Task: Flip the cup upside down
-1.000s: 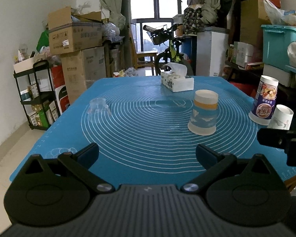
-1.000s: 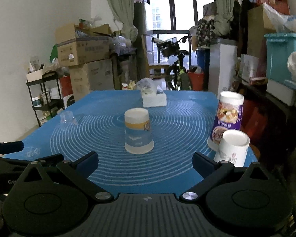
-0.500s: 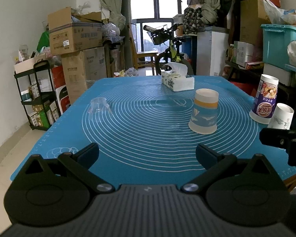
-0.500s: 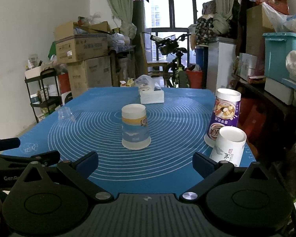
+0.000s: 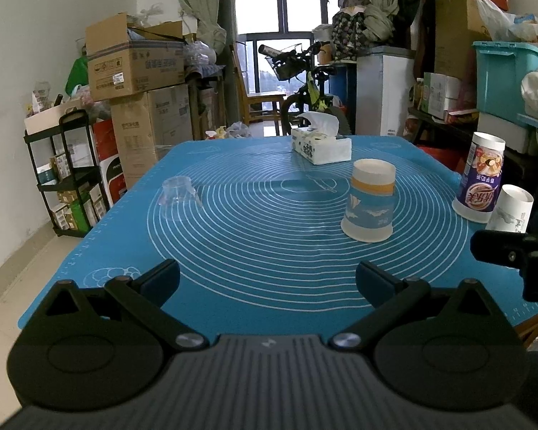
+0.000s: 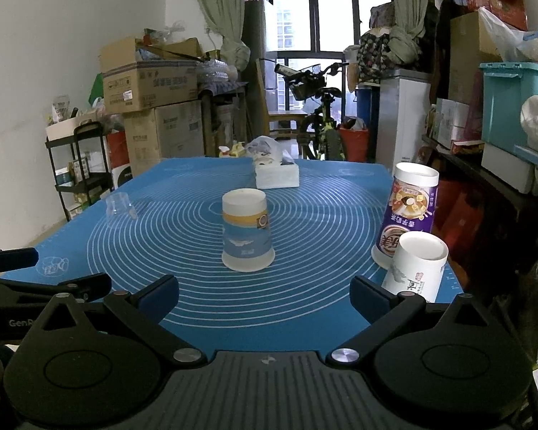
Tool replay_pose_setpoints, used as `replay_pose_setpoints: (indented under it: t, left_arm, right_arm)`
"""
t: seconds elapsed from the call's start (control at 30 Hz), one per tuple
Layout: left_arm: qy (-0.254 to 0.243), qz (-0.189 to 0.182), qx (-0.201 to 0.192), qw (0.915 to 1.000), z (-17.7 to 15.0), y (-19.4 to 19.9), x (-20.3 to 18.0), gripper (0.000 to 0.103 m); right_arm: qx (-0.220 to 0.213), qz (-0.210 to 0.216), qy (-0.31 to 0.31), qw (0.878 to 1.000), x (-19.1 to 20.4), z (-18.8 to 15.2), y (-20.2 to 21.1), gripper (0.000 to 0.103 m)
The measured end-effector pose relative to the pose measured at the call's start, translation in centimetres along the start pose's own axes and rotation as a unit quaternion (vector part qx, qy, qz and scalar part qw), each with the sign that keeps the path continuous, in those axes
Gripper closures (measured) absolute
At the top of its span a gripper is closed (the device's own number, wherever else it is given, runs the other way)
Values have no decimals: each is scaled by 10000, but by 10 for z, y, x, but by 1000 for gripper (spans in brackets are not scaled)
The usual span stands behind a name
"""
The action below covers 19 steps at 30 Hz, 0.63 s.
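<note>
A paper cup with blue and orange bands stands upside down, rim on the blue mat, near the middle; it also shows in the right wrist view. My left gripper is open and empty, above the mat's near edge, well short of the cup. My right gripper is open and empty, a little back from the cup. The right gripper's finger shows at the right edge of the left wrist view.
A tall purple cup and a white paper cup stand upside down at the mat's right edge. A small clear plastic cup sits at the left. A tissue box sits at the far end. Boxes and shelves surround the table.
Both grippers stay open. The right gripper has drifted slightly back and up; the cup stands as before.
</note>
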<state>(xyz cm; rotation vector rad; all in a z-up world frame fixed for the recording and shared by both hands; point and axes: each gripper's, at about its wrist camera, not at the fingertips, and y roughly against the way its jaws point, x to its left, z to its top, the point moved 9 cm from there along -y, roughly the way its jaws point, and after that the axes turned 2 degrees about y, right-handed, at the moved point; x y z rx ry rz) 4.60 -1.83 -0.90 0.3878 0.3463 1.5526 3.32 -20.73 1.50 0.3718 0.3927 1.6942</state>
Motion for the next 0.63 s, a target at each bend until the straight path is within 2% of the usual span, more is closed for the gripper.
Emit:
replay_pose_setpoints:
  t: [0.63]
  left_arm:
    - [3,-31,-2,10000,0,0,-1,0]
  right_arm:
    - [8,2,1,10000,0,0,0,2]
